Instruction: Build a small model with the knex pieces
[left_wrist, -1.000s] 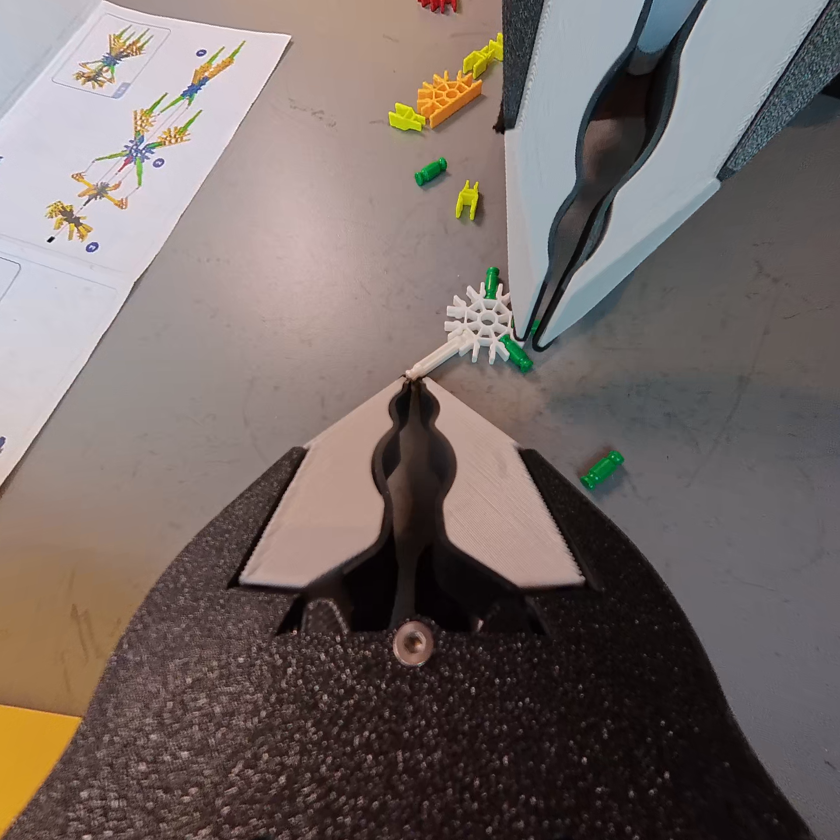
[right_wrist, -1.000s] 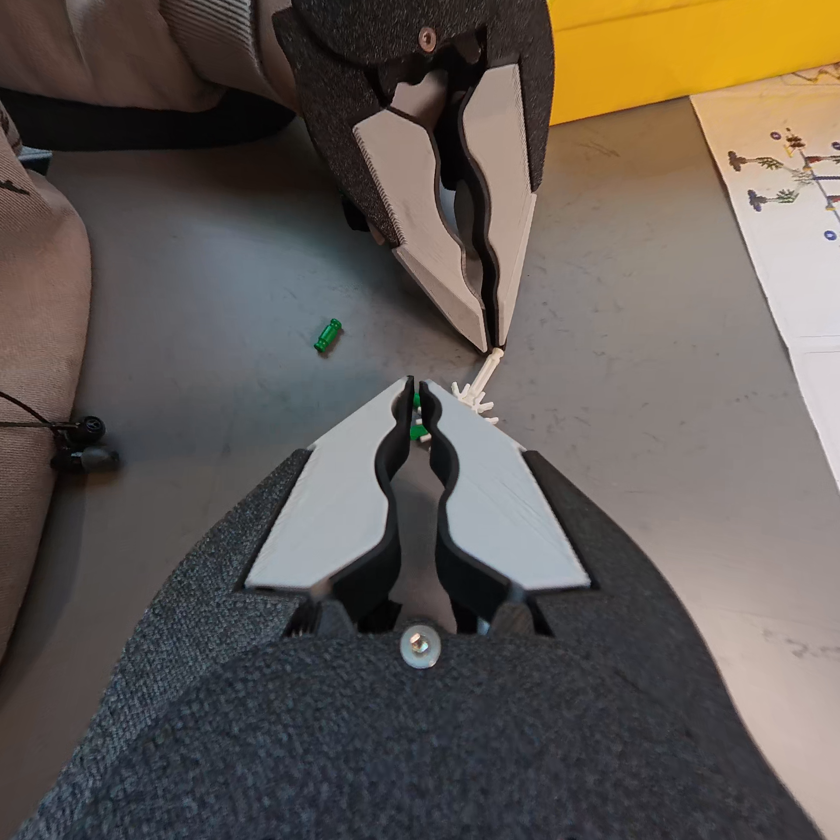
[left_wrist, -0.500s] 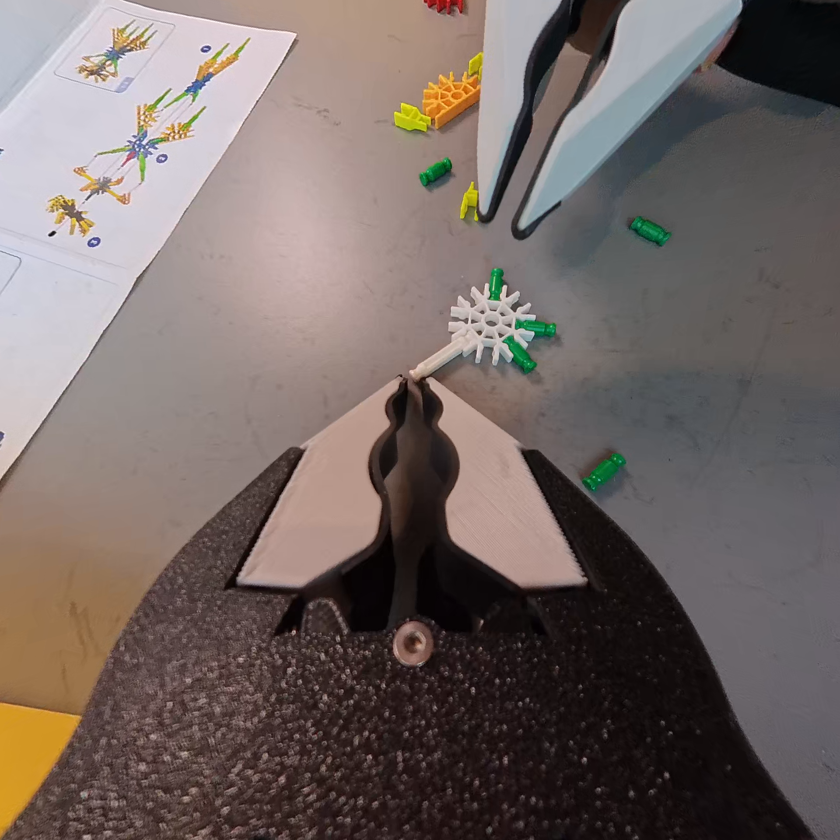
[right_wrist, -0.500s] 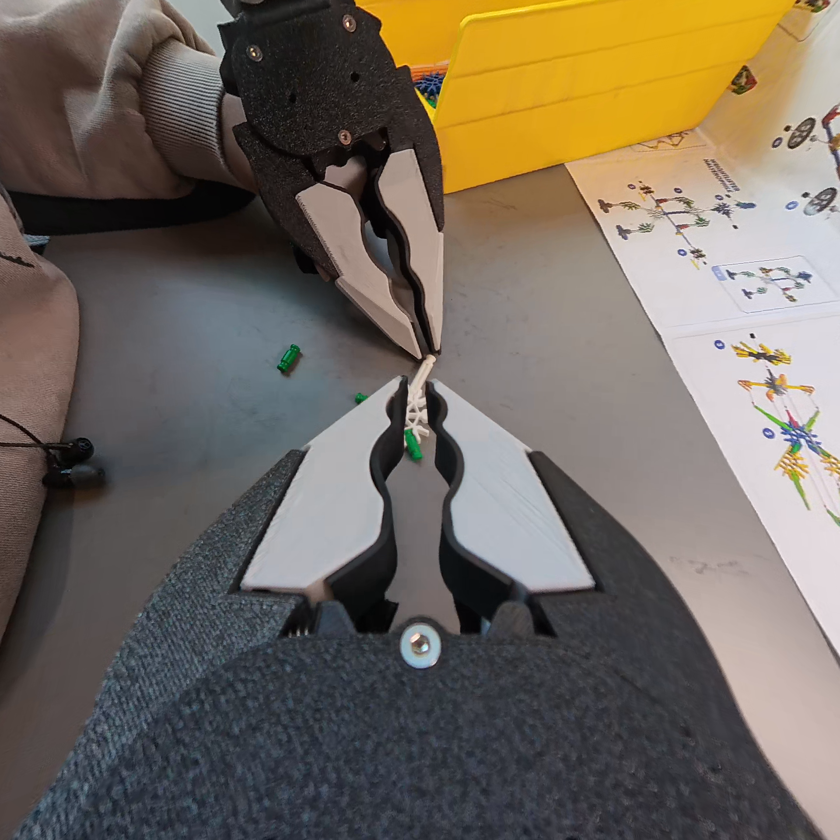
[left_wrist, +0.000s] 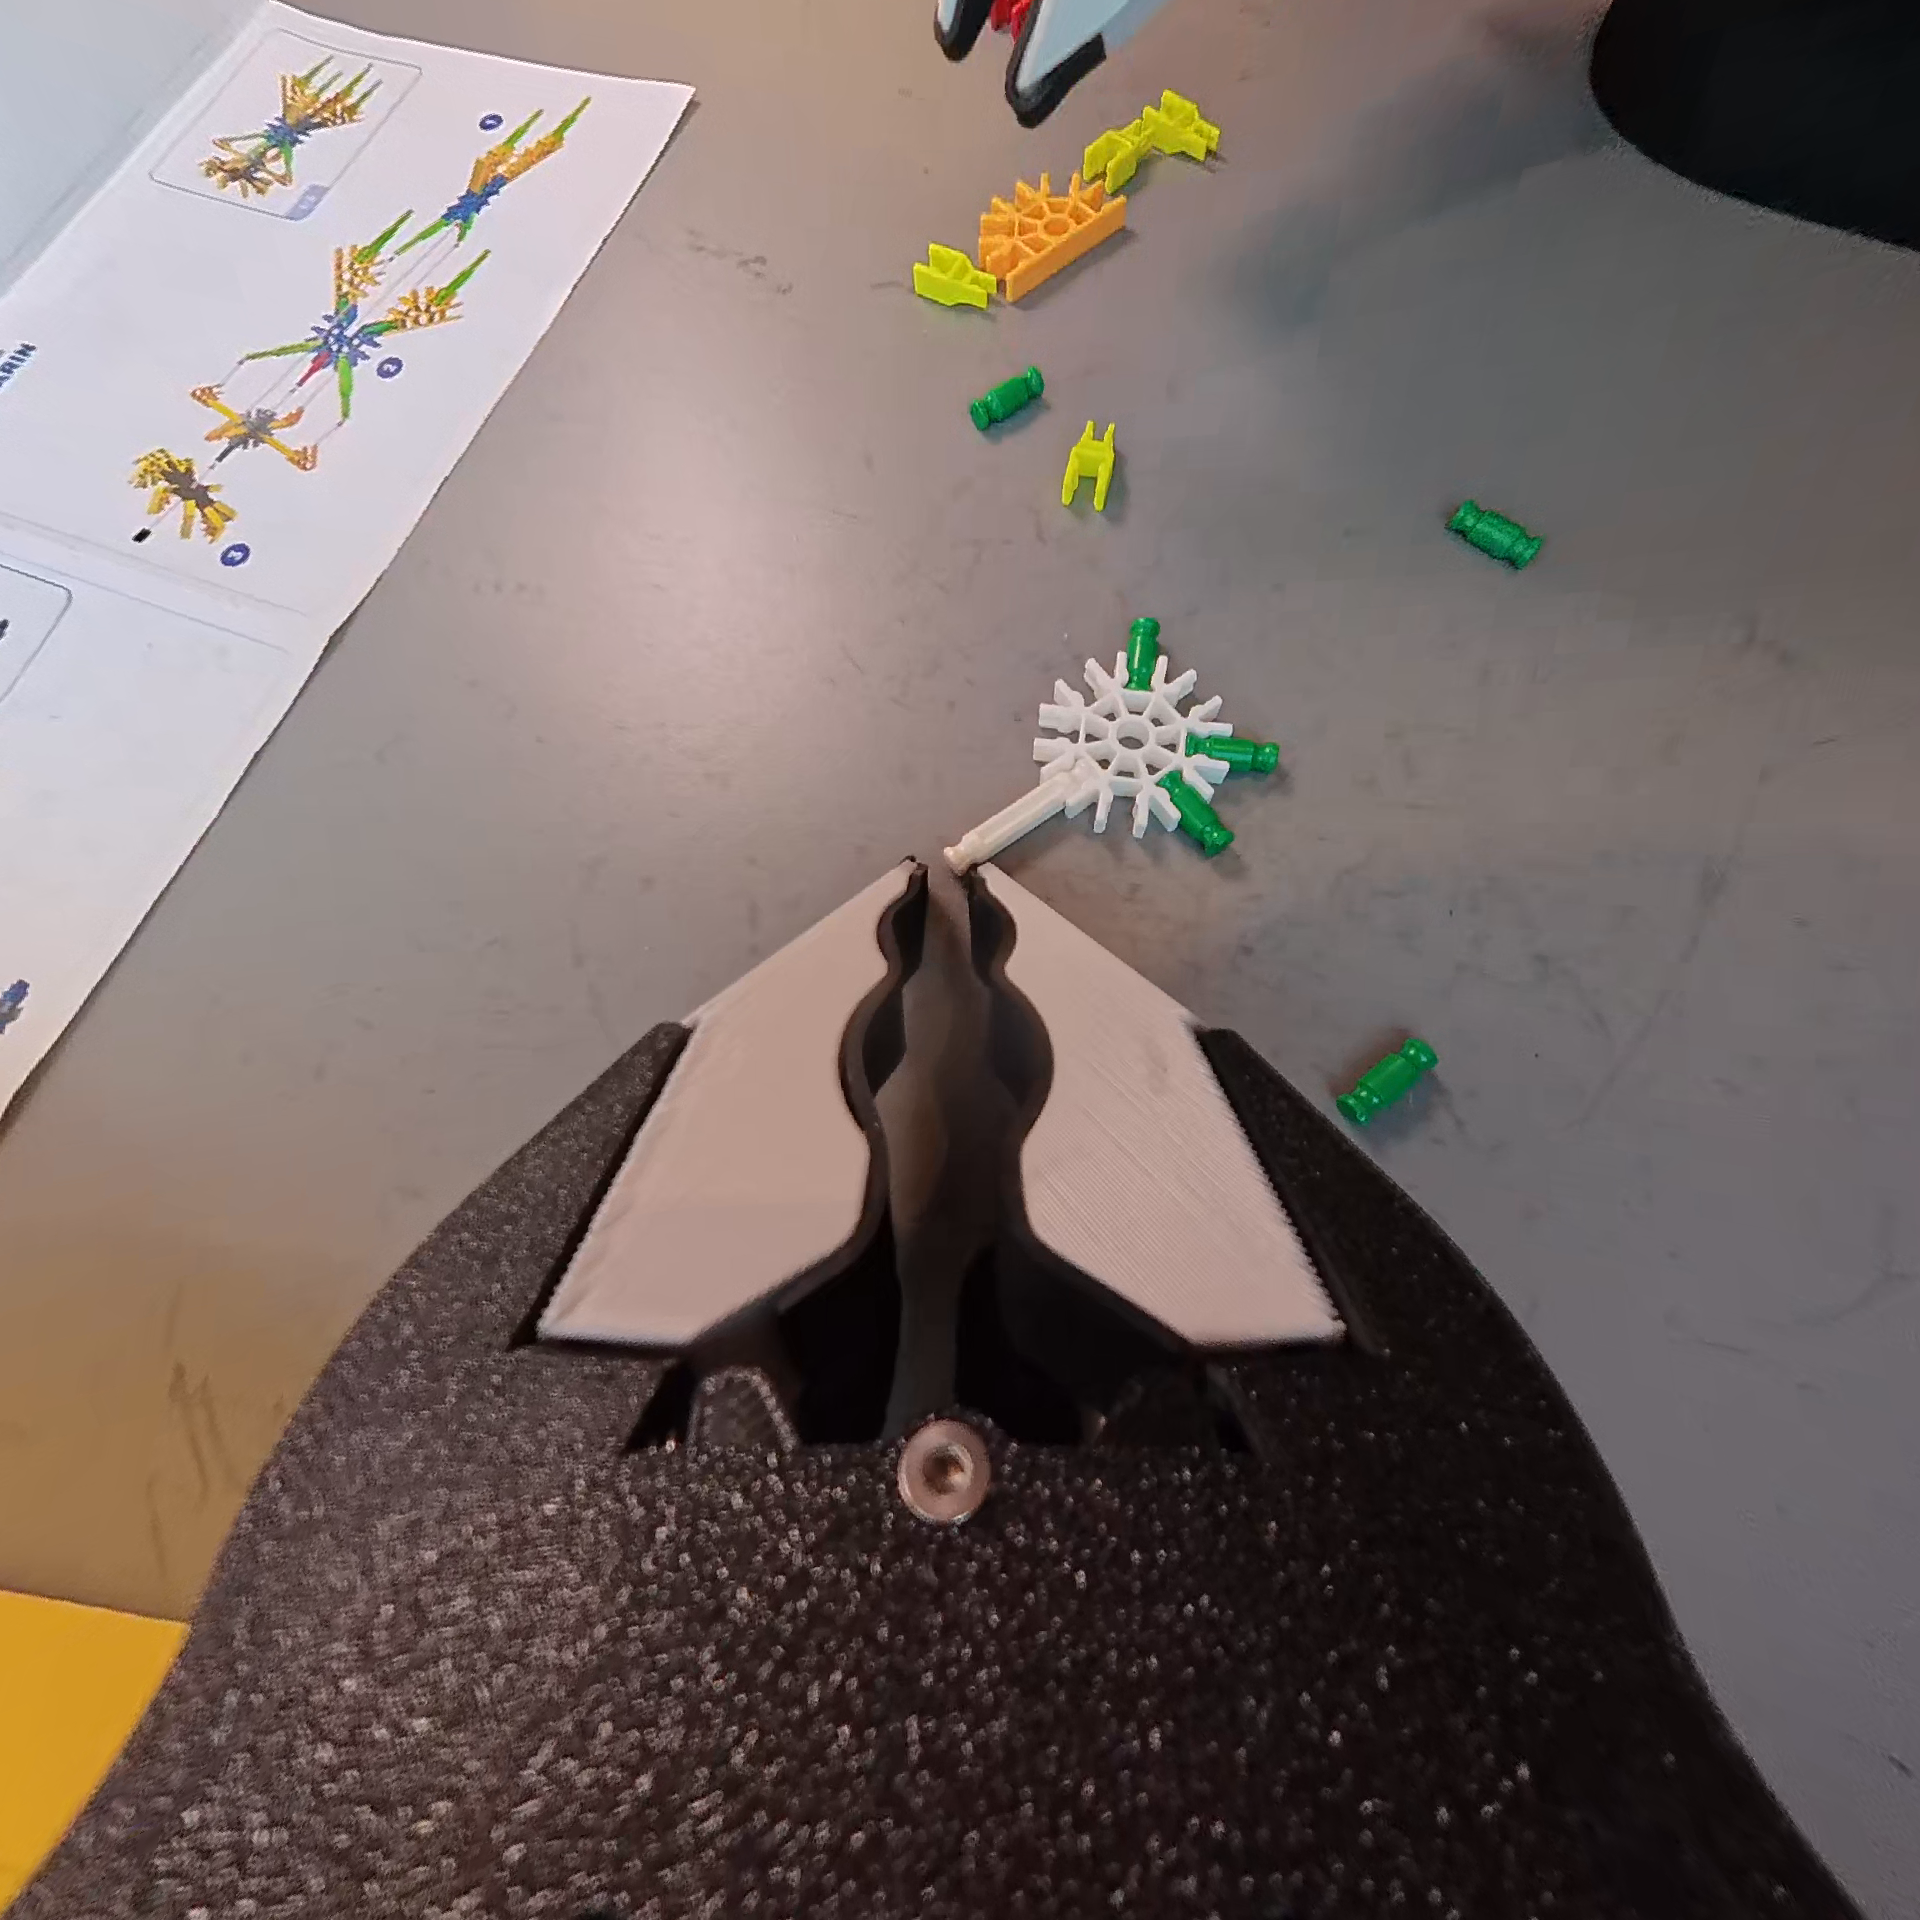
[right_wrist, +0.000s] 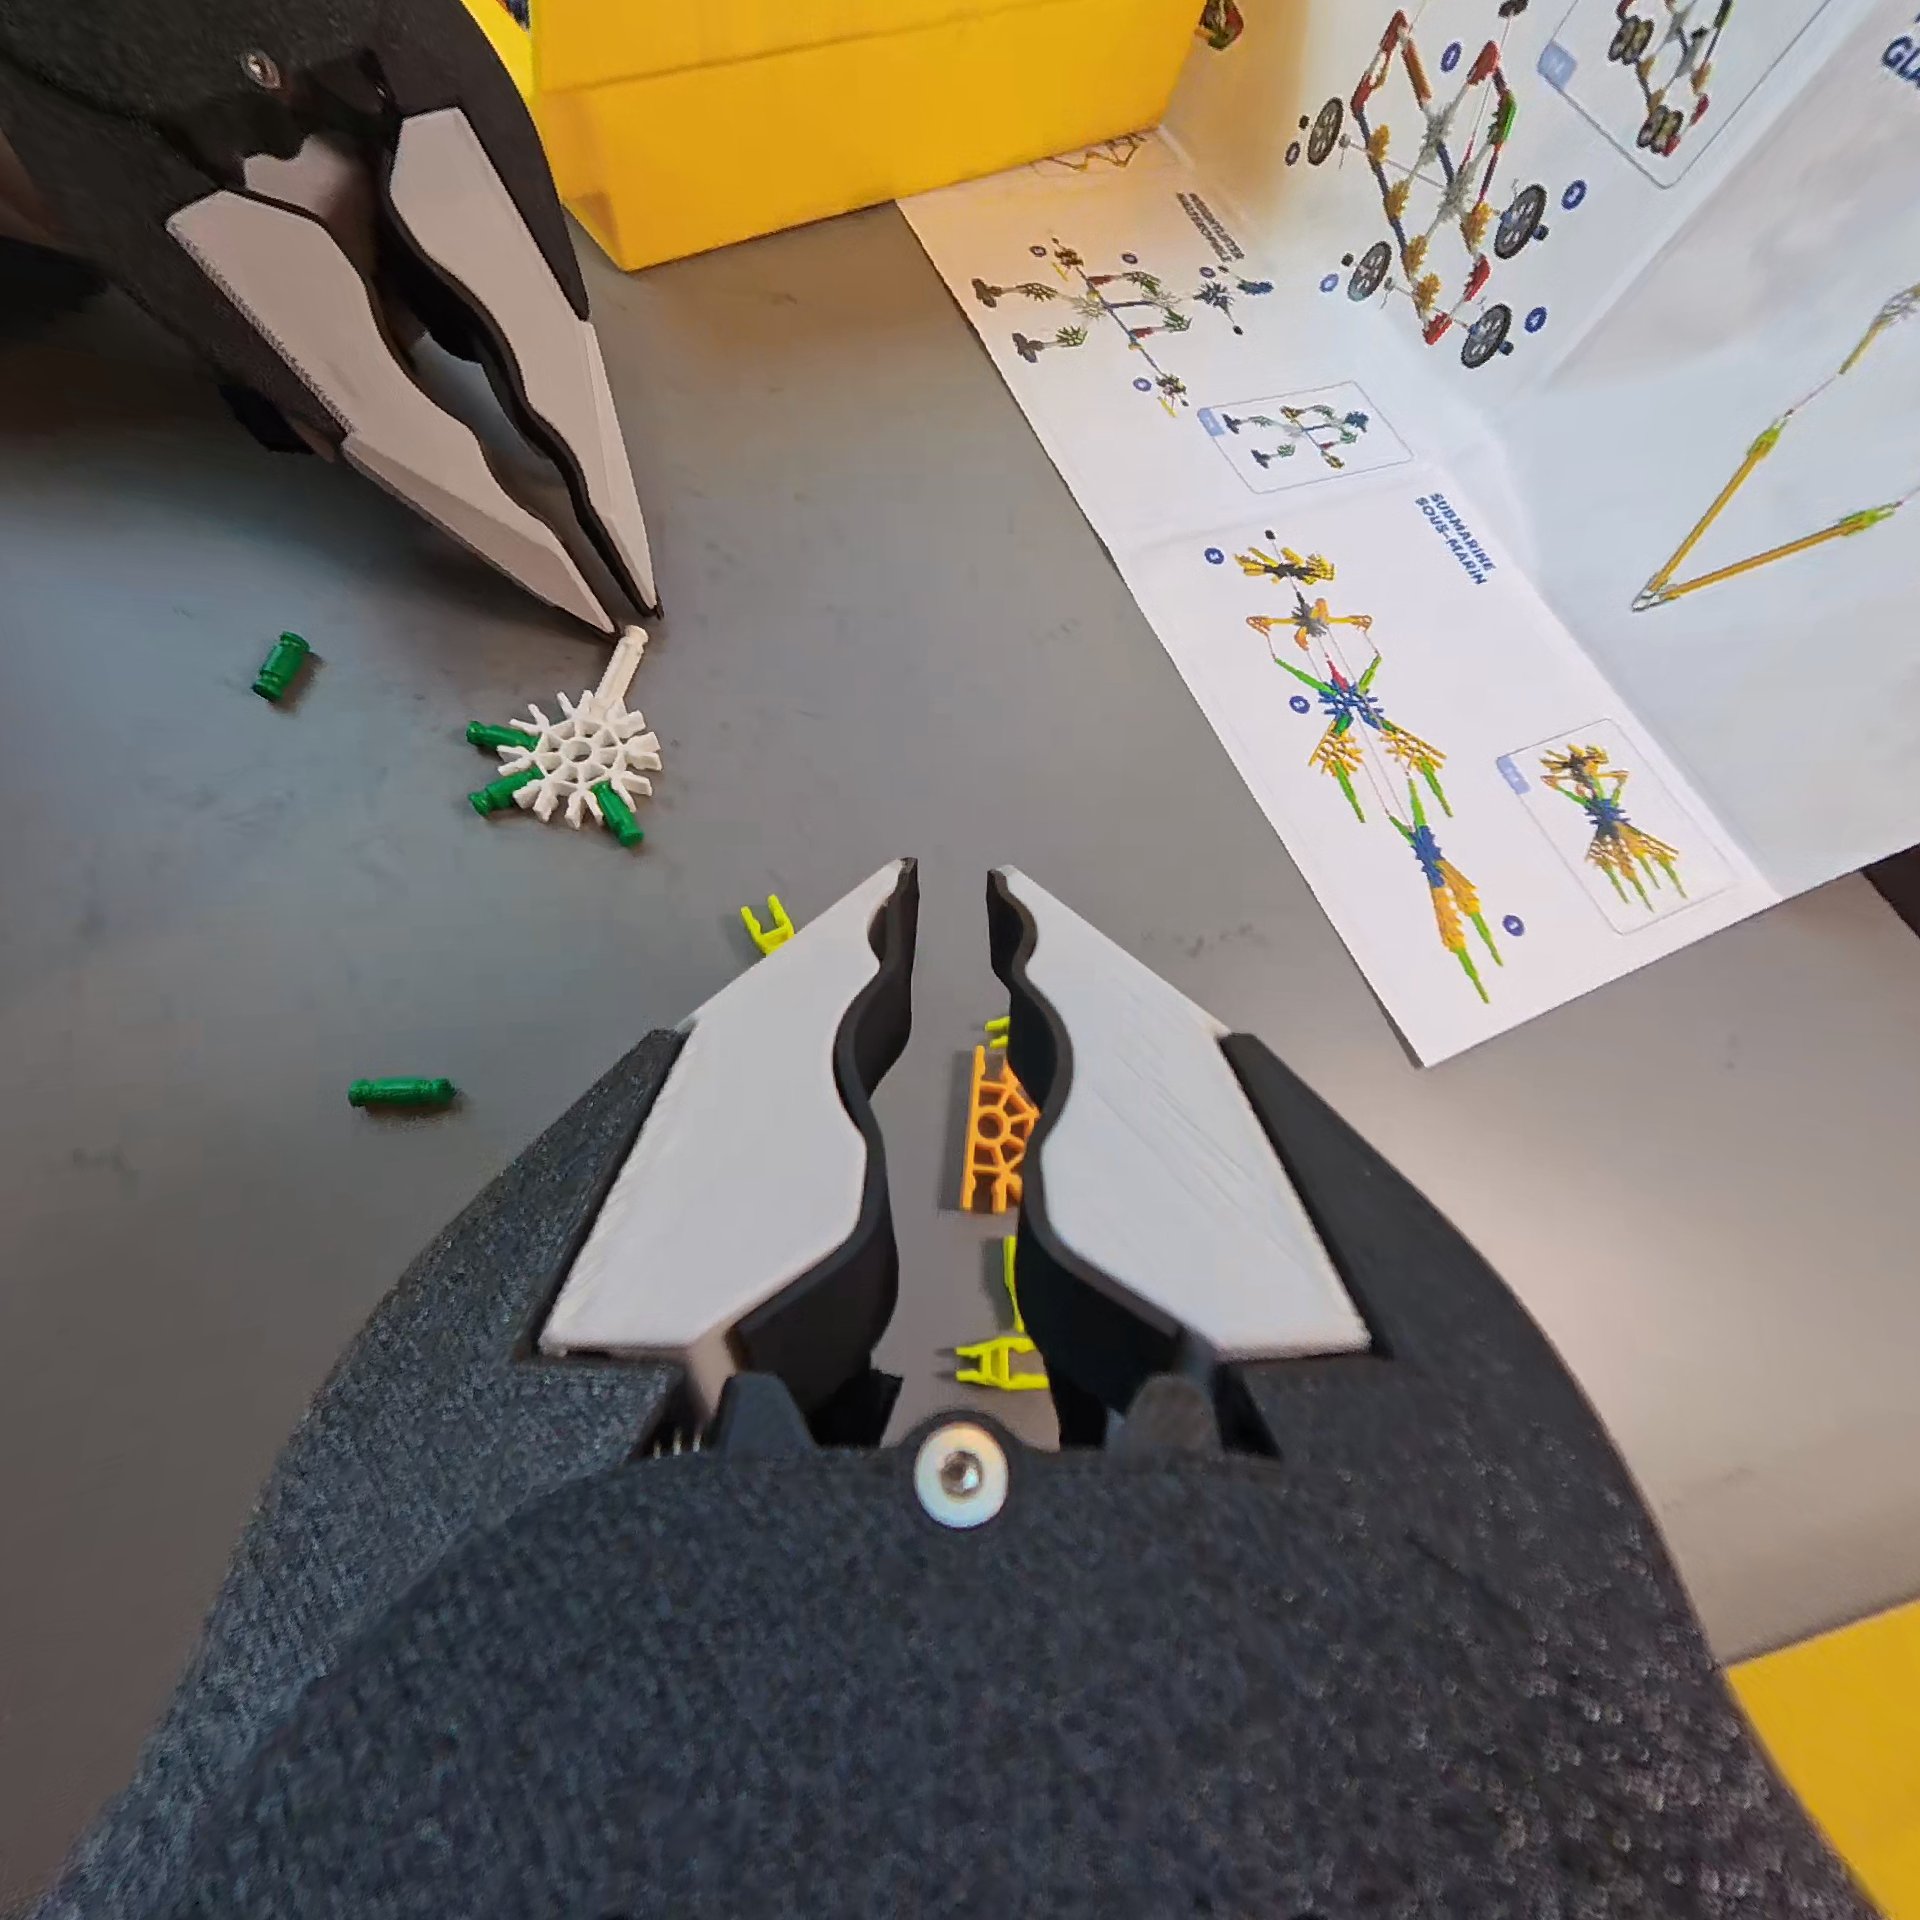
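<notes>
Three green rods (left_wrist: 1210, 753) around white connector (left_wrist: 1132, 743).

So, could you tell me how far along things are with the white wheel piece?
Done: three green pegs and a white rod sit in the white connector. In hand: the left tool sits at the rod's end, grip unclear; the right tool is open over the orange piece. Left: three loose pegs.

We see a matte grey desk (left_wrist: 540, 790) whose surface carries fine scratches and faint scuff marks. Lighting is even and diffuse, producing soft, short shadows. A yellow box (right_wrist: 831, 114) stands at one edge of the desk. No walls, floor or windows fall within either view.
</notes>
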